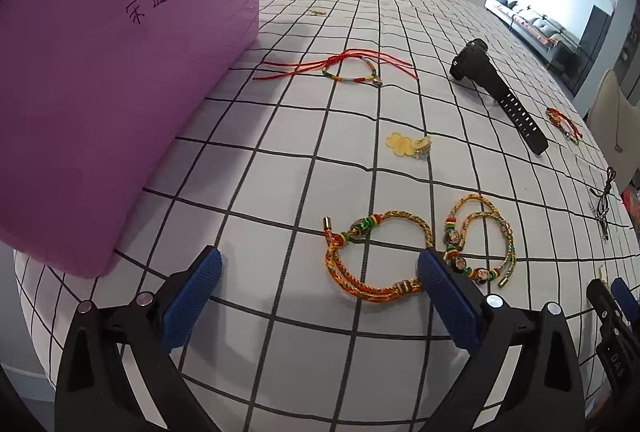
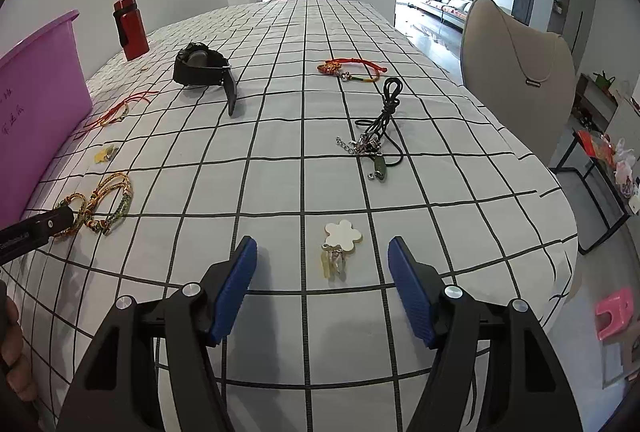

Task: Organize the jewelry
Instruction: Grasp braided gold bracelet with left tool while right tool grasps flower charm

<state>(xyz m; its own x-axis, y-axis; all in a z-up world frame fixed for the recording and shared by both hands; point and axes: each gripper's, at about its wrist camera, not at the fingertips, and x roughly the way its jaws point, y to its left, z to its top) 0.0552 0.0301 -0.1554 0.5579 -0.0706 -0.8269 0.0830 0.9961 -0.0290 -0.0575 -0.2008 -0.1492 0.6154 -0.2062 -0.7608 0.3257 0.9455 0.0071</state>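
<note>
Golden braided cord bracelets (image 1: pixel 376 256) lay between the wide-open left gripper (image 1: pixel 320 280) pads; lowering squarely seemed wise. The right gripper (image 2: pixel 322 282) gaped empty.

two gold braided bracelets (image 1: pixel 420 252) lie overlapping at 6 o'clock; yellow flower charm (image 1: pixel 408 143) flat at centre; red-string bracelet (image 1: pixel 352 69) at 11 o'clock; black watch (image 1: pixel 492 83) on its side at 2 o'clock.

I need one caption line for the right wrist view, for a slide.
Open right gripper above a white flower charm on the checked tablecloth.
</note>
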